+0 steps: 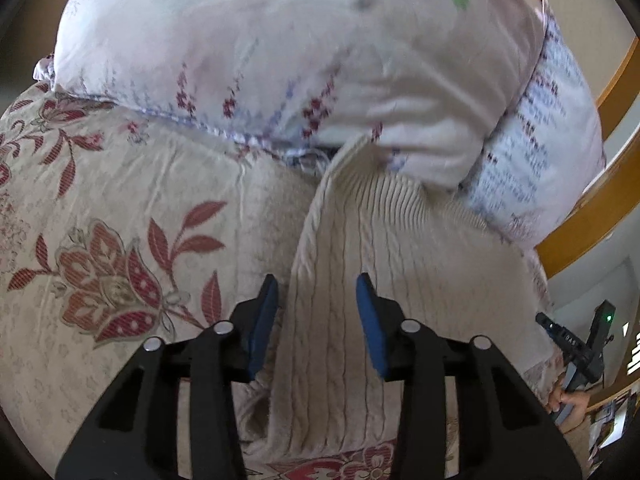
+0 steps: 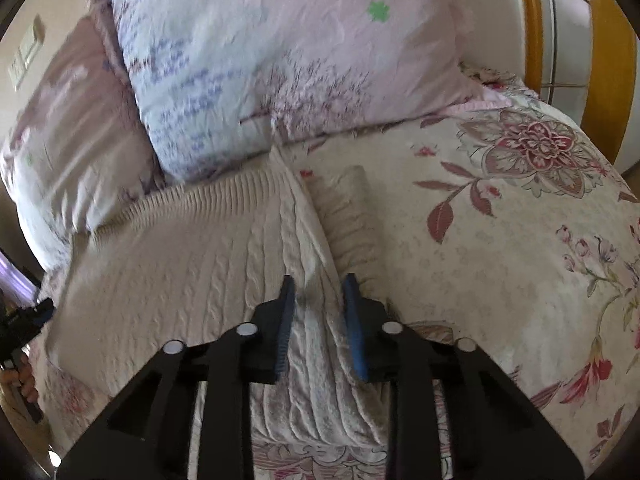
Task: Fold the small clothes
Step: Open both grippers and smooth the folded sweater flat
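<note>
A cream cable-knit sweater (image 1: 380,248) lies flat on the floral bedspread, its ribbed hem toward the pillows. It also shows in the right wrist view (image 2: 192,256), with a sleeve (image 2: 348,216) folded along its right edge. My left gripper (image 1: 318,292) is open, its blue pads straddling the sweater's left edge just above the cloth. My right gripper (image 2: 318,292) is open, its pads either side of the sweater's right edge fold. Neither holds anything. The other gripper shows at the far right of the left wrist view (image 1: 576,344) and at the far left of the right wrist view (image 2: 24,320).
Pale floral pillows (image 1: 280,52) (image 2: 280,60) lie against the sweater's far end. The floral bedspread (image 1: 100,240) (image 2: 520,240) stretches to both sides. A wooden bed frame (image 1: 592,208) (image 2: 608,60) curves at the right.
</note>
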Motion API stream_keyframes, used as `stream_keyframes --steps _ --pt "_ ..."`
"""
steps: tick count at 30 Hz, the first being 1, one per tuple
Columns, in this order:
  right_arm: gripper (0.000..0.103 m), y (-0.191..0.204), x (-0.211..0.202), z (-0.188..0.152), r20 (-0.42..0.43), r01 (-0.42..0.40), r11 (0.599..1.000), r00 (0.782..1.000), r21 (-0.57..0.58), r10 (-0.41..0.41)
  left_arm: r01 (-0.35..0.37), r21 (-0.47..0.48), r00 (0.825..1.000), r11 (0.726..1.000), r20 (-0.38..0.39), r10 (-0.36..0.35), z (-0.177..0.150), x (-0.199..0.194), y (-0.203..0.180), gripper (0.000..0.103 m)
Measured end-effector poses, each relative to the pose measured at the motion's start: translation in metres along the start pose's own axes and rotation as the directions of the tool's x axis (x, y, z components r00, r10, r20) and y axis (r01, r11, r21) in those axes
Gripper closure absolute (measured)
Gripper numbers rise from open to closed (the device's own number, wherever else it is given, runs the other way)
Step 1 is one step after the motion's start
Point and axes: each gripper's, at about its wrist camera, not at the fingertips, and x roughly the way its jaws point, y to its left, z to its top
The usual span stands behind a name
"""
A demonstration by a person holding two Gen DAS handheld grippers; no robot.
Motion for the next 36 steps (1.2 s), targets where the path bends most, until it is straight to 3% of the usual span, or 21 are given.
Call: stream_keyframes --steps 3,5,12,22,26,28,31,34,36 --pt "0.092 0.002 -0.001 -0.003 0.009 -0.002 1.000 1.000 -0.013 0.002 -0.035 0.017 0.999 0.999 -0.018 0.035 -0.004 0.007 -0.002 0.078" --pt "0.093 0.003 -0.008 -0.003 0.035 -0.003 1.000 0.999 -0.009 0.004 -0.043 0.020 0.999 0.999 -0.018 0.043 -0.004 0.009 -0.002 0.095" --pt "0.093 0.003 -0.036 -0.003 0.104 -0.029 0.999 0.994 0.019 0.027 0.022 0.017 1.000 1.000 -0.014 -0.021 -0.006 -0.004 0.002 0.097" --pt "0.093 -0.001 -0.012 -0.019 0.010 0.093 0.996 0.996 0.004 -0.093 0.008 0.044 1.000 0.999 -0.028 -0.006 -0.025 -0.017 0.014 0.097" --pt "0.092 0.008 -0.009 -0.017 0.001 0.154 0.987 0.988 -0.036 -0.154 -0.001 0.033 1.000 0.999 -0.029 0.002 -0.025 -0.011 0.012 0.094" --pt "0.078 0.013 -0.015 -0.015 0.016 0.180 0.983 0.984 -0.045 -0.180 0.003 0.028 1.000 1.000 -0.021 -0.002 -0.022 -0.014 0.008 0.091" --pt "0.058 0.026 -0.030 -0.017 0.081 0.145 0.988 0.987 -0.052 -0.141 -0.005 0.051 0.999 0.999 0.036 0.003 -0.019 -0.025 0.000 0.074" --pt "0.058 0.044 -0.028 -0.019 0.064 0.082 0.992 0.995 -0.096 -0.076 -0.010 0.124 0.997 0.992 0.083 0.000 -0.020 -0.031 -0.021 0.064" --pt "0.058 0.054 -0.022 -0.021 0.037 0.054 0.991 0.998 -0.119 -0.049 -0.005 0.175 0.998 0.985 0.069 -0.007 -0.023 -0.026 -0.035 0.062"
